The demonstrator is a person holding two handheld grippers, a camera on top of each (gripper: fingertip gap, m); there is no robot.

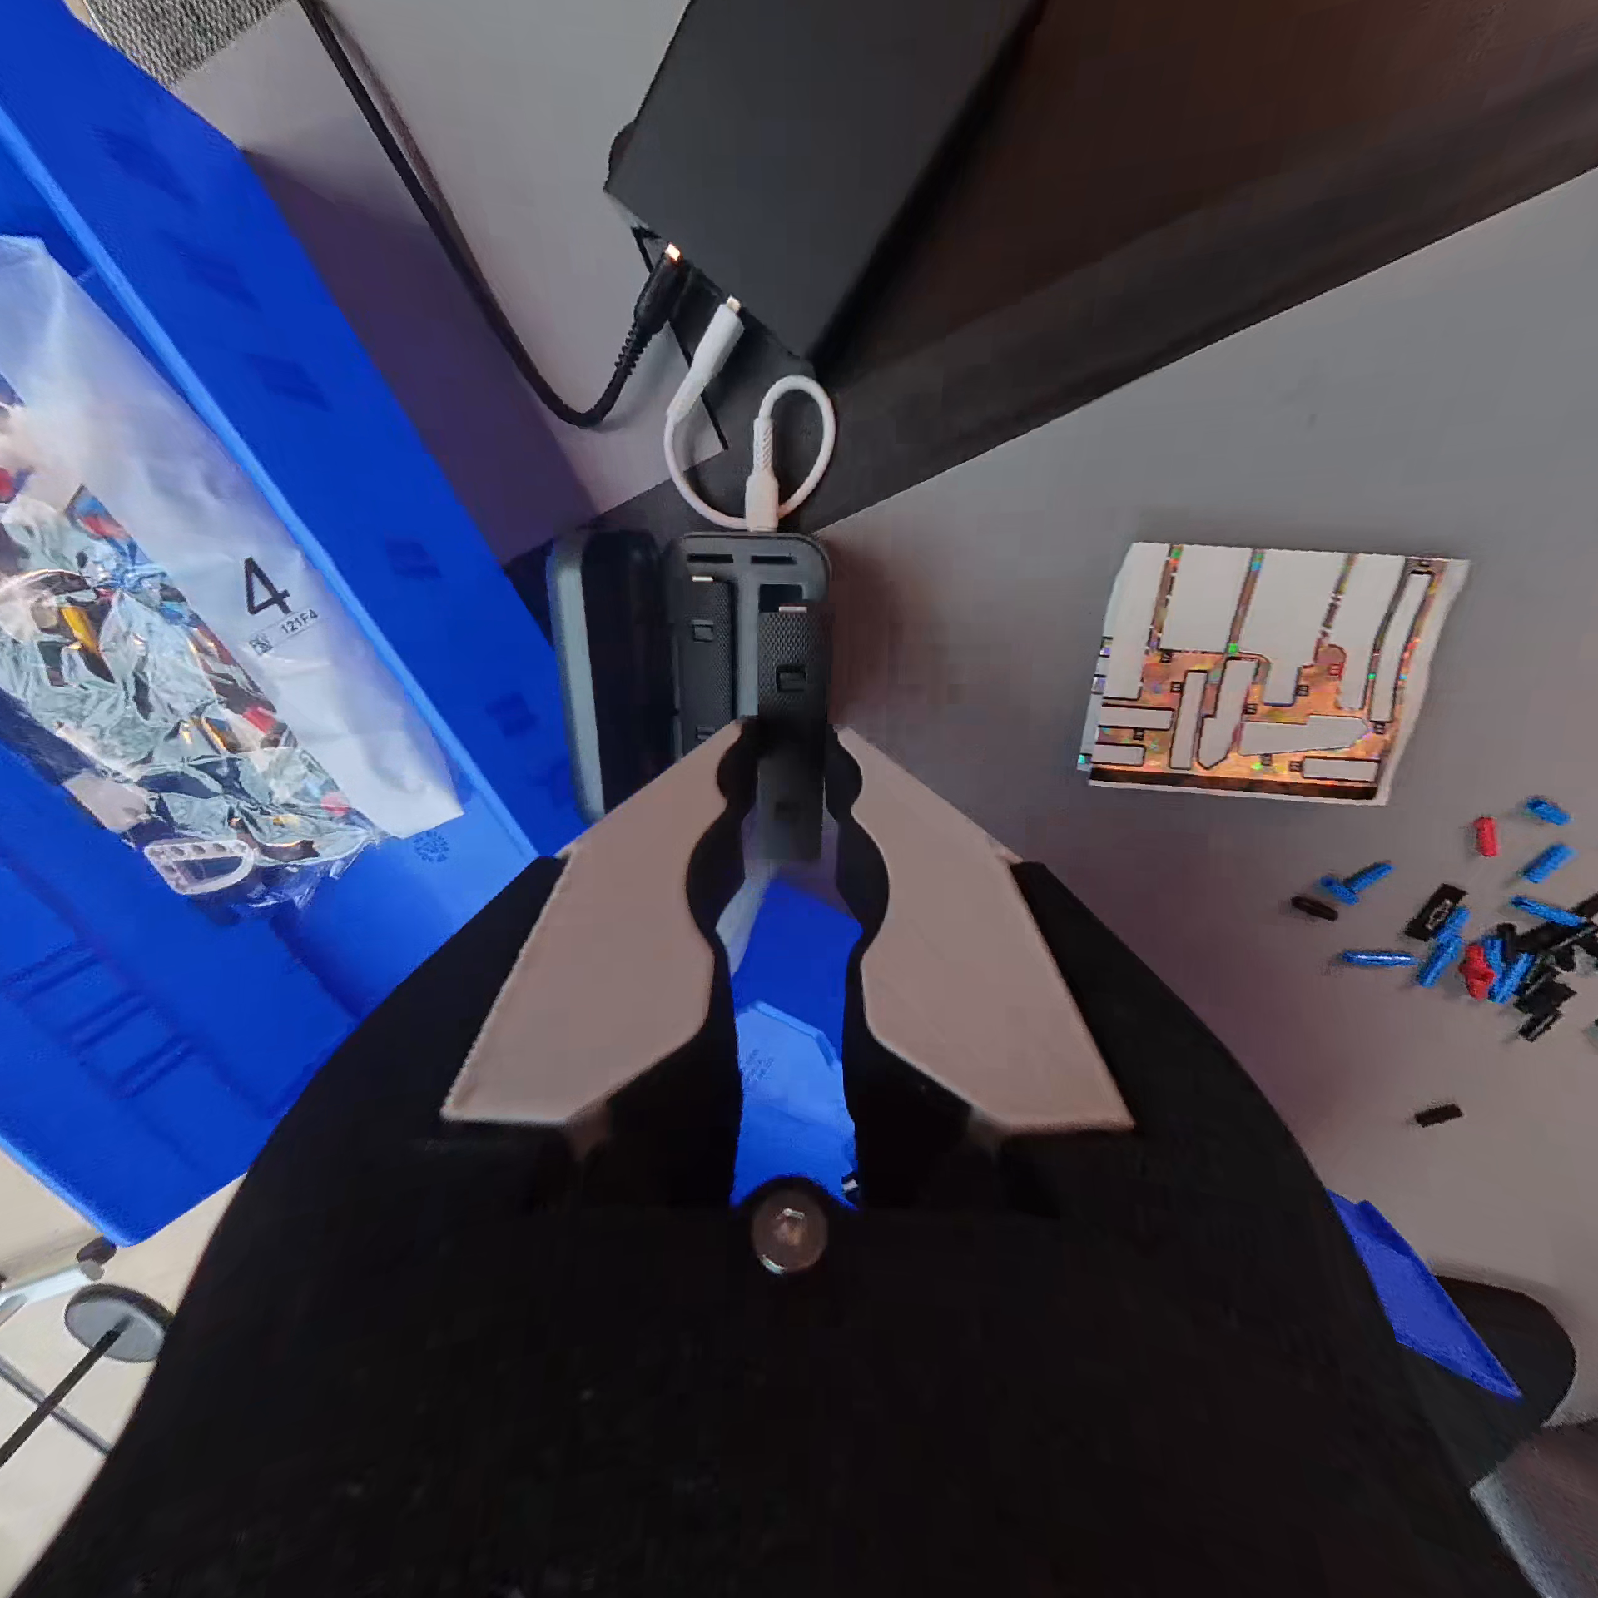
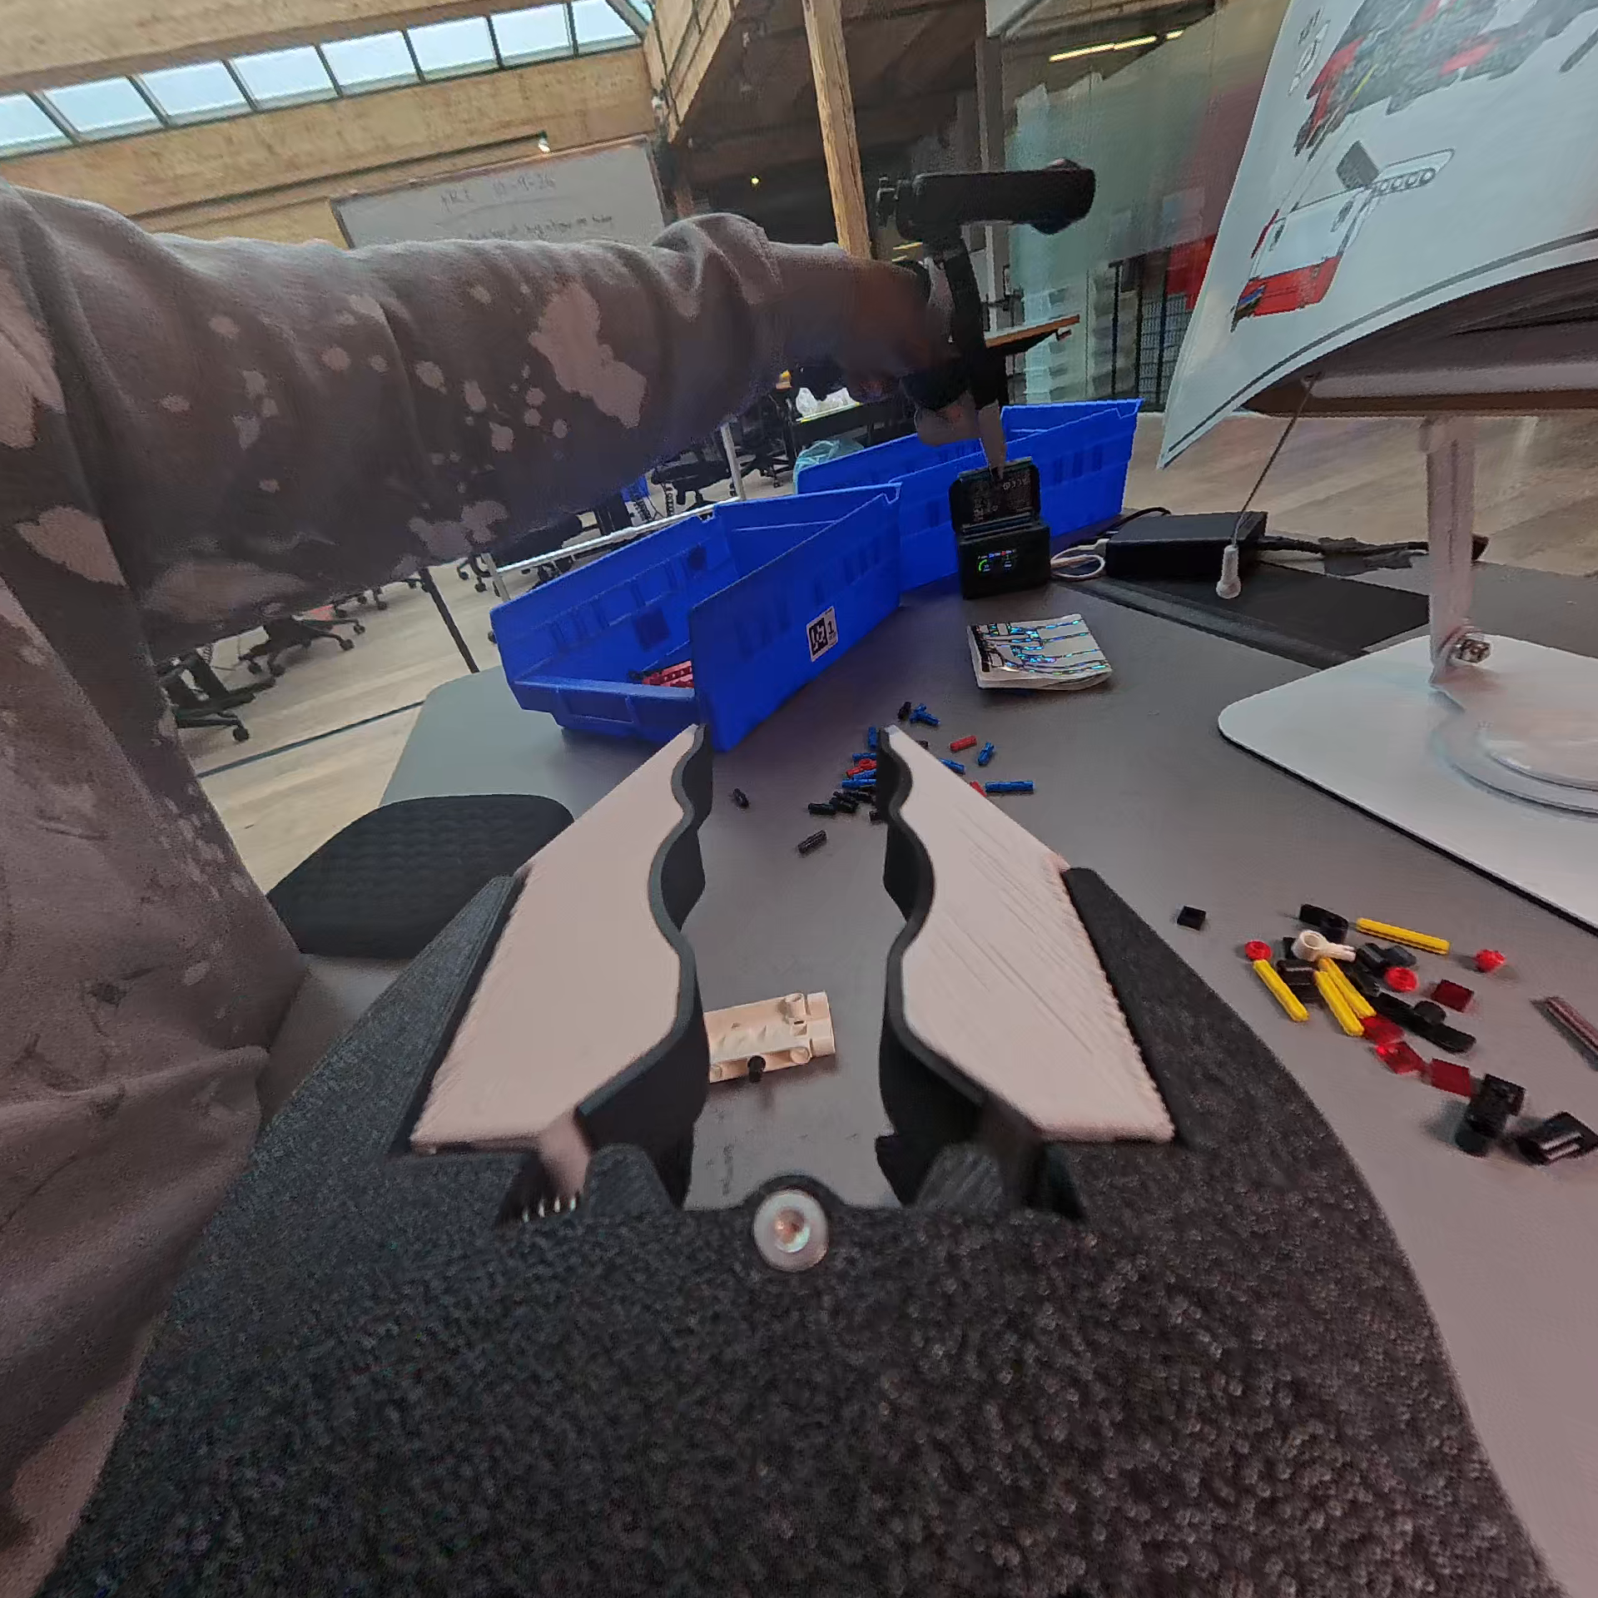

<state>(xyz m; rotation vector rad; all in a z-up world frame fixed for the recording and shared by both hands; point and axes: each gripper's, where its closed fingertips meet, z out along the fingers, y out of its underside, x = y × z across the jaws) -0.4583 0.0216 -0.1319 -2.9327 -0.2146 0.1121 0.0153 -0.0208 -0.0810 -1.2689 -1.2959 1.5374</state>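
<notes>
My left gripper is shut on a black battery that stands in the right slot of a dark charging case. A white cable loops from the case to a black power box. In the right wrist view the left gripper reaches down from a person's sleeved arm onto the same case. My right gripper is open and empty, low over the grey table. A beige brick plate lies on the table between its fingers, untouched.
Blue bins stand at the table's far left; one holds a clear bag of parts. A sticker sheet and loose blue, black and red pins lie mid-table. Yellow, red and black pieces lie right. A stand holds an instruction booklet.
</notes>
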